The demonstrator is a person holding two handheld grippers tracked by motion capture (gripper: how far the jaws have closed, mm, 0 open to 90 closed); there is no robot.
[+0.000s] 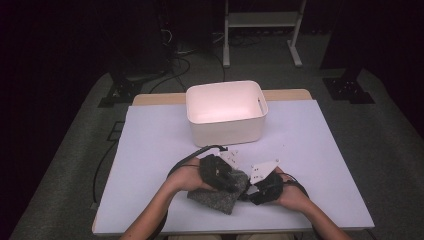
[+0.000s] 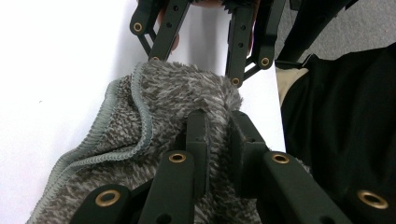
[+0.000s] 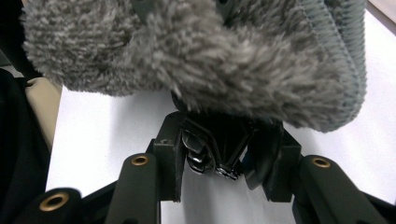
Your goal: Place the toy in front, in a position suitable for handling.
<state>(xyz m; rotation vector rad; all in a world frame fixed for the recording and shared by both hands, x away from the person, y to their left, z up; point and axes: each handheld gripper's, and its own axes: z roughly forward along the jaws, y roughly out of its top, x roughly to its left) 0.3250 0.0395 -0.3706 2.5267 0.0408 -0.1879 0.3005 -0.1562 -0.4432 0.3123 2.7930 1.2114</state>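
Note:
A grey fluffy cloth [image 1: 216,200] with a stitched hem lies bunched on the white table near the front edge. My left gripper [image 1: 235,186] comes in from the left and is shut on a raised fold of the cloth [image 2: 154,102], which is pinched between its jaws [image 2: 219,123]. My right gripper [image 1: 249,192] faces it from the right, its jaws touching the cloth's far edge [image 2: 194,70]. In the right gripper view a black, shiny, crumpled object [image 3: 212,151] fills the gap between the jaws [image 3: 224,140], and the cloth [image 3: 196,56] hangs over it.
A white plastic bin [image 1: 226,131] with a handle slot stands at the back middle of the table [image 1: 150,150]. A person's black clothing [image 2: 345,121] is close behind the front edge. Cables trail off the left side.

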